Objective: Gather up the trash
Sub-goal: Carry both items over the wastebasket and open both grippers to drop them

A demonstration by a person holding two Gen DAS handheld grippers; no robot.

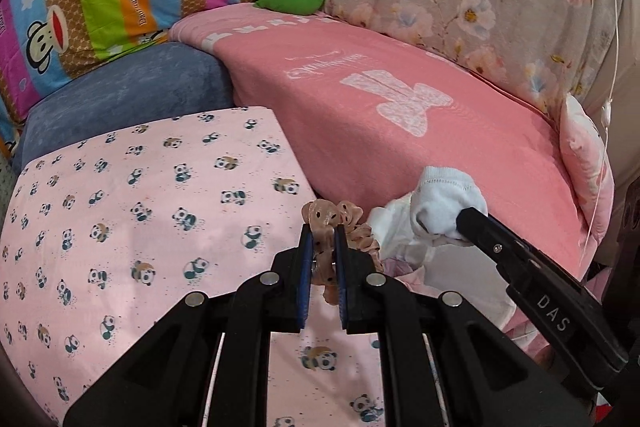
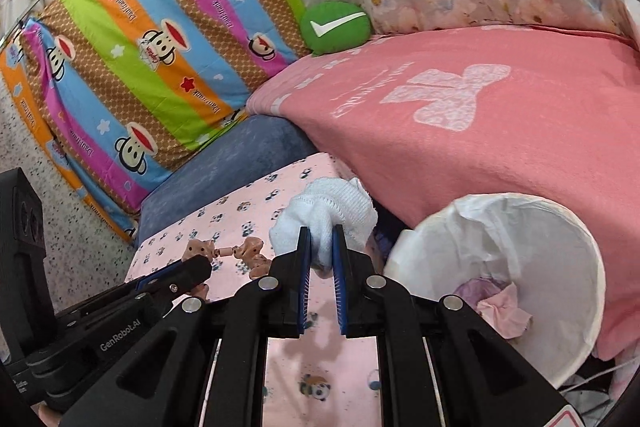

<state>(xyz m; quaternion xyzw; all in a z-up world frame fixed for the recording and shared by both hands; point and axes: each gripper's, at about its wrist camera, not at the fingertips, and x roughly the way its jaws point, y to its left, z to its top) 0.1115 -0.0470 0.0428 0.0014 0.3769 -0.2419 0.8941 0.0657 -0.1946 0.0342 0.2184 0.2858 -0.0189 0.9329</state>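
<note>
Right tool (image 2: 320,247) was clamped on a white sock (image 2: 326,211), held just left of the bin (image 2: 560,227); I'd swing it over the rim before letting go. Left tool (image 1: 322,247) pinched a tan spotted scrunchie (image 1: 332,217) above the panda sheet (image 1: 140,207). Sock looked soft and crumpled.

Peach-brown dotted scrunchie (image 1: 334,227), bunched, pinched between the left hand-held gripper (image 1: 323,239) blue pads above the panda-print sheet. White knit sock (image 2: 326,217), crumpled, clamped in the right hand-held gripper (image 2: 320,239). White-lined trash bin (image 2: 576,227) tilted, holding crumpled pink tissue (image 2: 506,313).
</note>
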